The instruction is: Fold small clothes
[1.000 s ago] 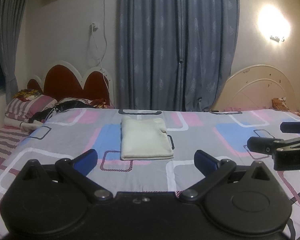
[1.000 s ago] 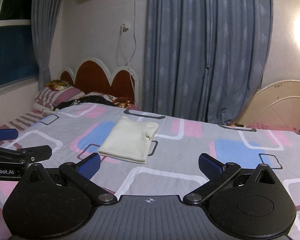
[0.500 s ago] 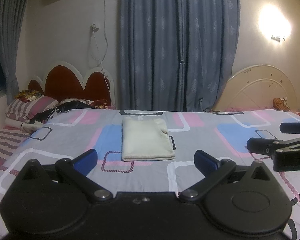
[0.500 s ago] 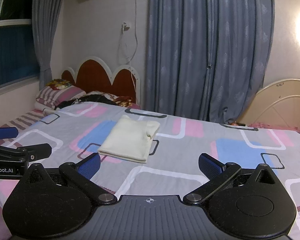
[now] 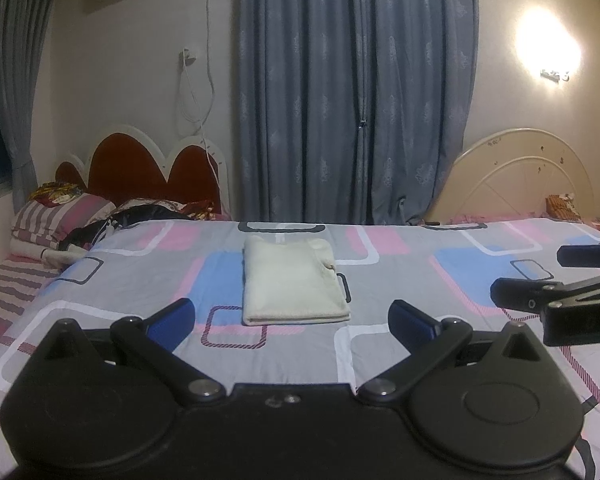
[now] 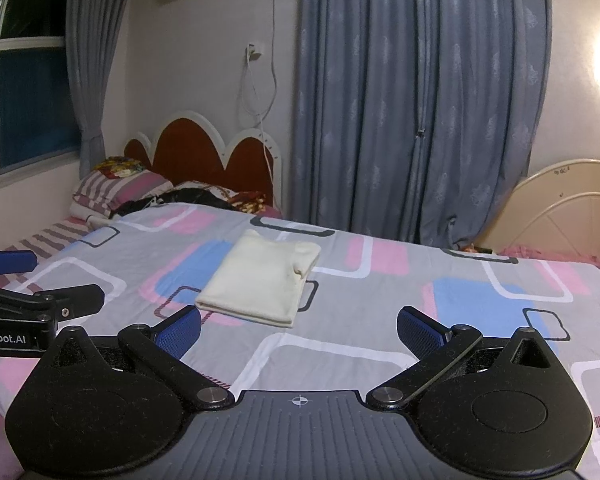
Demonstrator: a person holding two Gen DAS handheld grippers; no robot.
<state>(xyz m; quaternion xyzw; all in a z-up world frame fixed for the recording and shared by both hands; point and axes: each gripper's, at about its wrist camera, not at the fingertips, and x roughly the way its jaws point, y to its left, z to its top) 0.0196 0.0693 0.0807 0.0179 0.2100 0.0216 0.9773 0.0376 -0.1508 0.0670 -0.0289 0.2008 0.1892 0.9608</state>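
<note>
Toward the far edge of the bed (image 5: 380,344), about midway along it, lies the garment (image 5: 290,284) (image 6: 262,280): cream, already doubled into a neat rectangle, thick folded edge facing the near side, collar or cuff bunched at its far right corner. Looks finished, or one fold short at most.

Left gripper (image 5: 292,318) and right gripper (image 6: 298,330) both spread wide, holding nothing, hovering over the near edge, well apart from the cloth. Blue ribbed pads (image 6: 178,330) bare.

If another fold is wanted: approach low and level, take both near corners at once, pinch all layers together, lift only enough to clear, carry toward the far edge, lay down square, release together. If not, best left alone; dragging would skew the stack.

Cloth appears soft, knit-like, slightly fuzzy, limp, likely to slide layer on layer. Bed cover smooth, printed with grey, pink and blue rounded rectangles, faintly creased. Striped pillow (image 5: 60,216) and dark clothes (image 5: 136,218) heaped at the left end.
</note>
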